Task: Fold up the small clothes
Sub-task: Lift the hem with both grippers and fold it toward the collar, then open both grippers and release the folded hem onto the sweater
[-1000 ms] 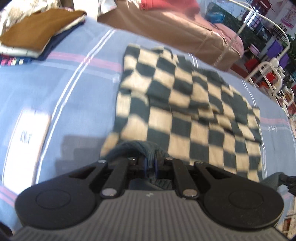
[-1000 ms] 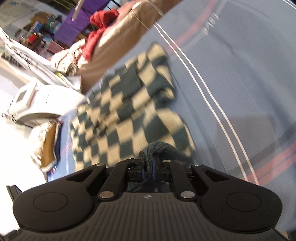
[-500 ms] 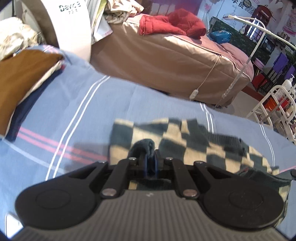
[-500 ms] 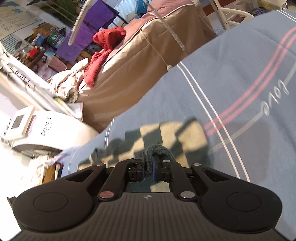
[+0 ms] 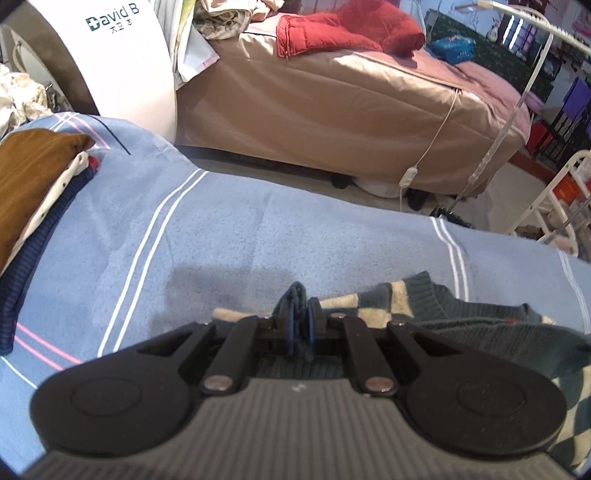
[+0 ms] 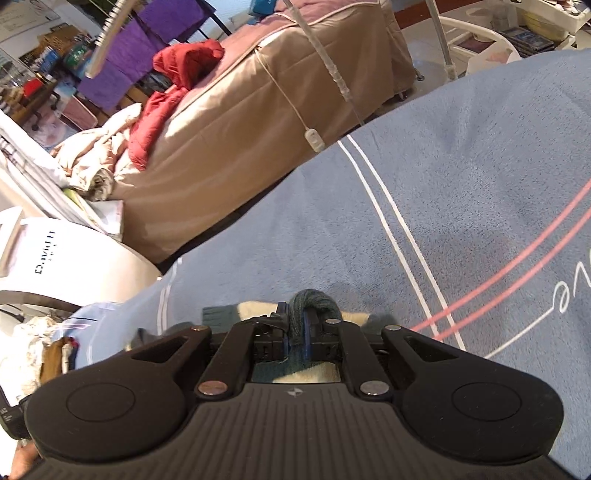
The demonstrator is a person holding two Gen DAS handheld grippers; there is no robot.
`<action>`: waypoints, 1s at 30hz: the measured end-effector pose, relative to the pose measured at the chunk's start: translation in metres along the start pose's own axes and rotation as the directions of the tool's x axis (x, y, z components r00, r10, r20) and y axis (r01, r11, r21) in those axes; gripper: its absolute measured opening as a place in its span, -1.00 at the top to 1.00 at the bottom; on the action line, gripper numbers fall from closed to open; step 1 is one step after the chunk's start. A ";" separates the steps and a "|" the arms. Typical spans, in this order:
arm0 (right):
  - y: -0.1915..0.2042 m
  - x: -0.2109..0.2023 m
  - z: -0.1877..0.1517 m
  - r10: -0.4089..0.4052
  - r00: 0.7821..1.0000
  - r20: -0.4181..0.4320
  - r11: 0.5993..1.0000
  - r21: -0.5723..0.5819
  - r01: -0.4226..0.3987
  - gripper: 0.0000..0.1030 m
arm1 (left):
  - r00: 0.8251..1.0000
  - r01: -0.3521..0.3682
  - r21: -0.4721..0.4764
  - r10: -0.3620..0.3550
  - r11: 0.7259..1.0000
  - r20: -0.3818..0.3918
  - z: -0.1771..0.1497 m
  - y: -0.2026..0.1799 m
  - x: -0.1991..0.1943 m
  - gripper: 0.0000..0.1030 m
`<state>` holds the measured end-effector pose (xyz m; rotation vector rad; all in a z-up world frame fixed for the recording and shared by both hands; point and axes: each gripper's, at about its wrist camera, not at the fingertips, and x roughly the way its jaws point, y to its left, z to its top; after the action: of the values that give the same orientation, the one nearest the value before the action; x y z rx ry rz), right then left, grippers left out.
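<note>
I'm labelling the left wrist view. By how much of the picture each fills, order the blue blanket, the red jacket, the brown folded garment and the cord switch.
1. blue blanket
2. red jacket
3. brown folded garment, close to the jacket in apparent size and partly cut off, so unsure
4. cord switch

Sunlit room: a tan-covered bed [image 5: 351, 122] bearing a red jacket [image 5: 343, 31] stands beyond the blue striped blanket [image 5: 221, 229].

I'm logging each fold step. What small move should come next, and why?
Probably lower both grippers and lay the pinched edge down. The left gripper and right gripper each clamp the checkered sweater just above the blue blanket.
</note>
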<state>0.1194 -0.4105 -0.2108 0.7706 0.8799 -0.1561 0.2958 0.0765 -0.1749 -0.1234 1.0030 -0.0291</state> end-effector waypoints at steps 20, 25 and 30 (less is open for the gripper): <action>0.044 -0.037 -0.022 0.000 0.981 0.195 0.947 -0.316 0.063 -0.56 | 0.955 -0.285 0.247 0.251 0.926 0.161 -0.027 -0.068 -0.043 -0.91; 0.070 -0.047 -0.057 0.093 0.990 0.110 0.865 -0.501 -0.026 -0.56 | 0.970 -0.224 0.238 0.193 0.945 0.146 -0.046 -0.076 -0.063 -0.91; 0.070 -0.035 -0.081 0.059 0.997 0.045 0.844 -0.536 -0.026 -0.56 | 0.981 -0.191 0.219 0.180 0.957 0.065 -0.070 -0.072 -0.054 -0.85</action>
<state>0.0746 -0.3120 -0.1786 0.2560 0.7947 0.1083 0.2102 0.0036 -0.1584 0.1770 0.9565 0.0320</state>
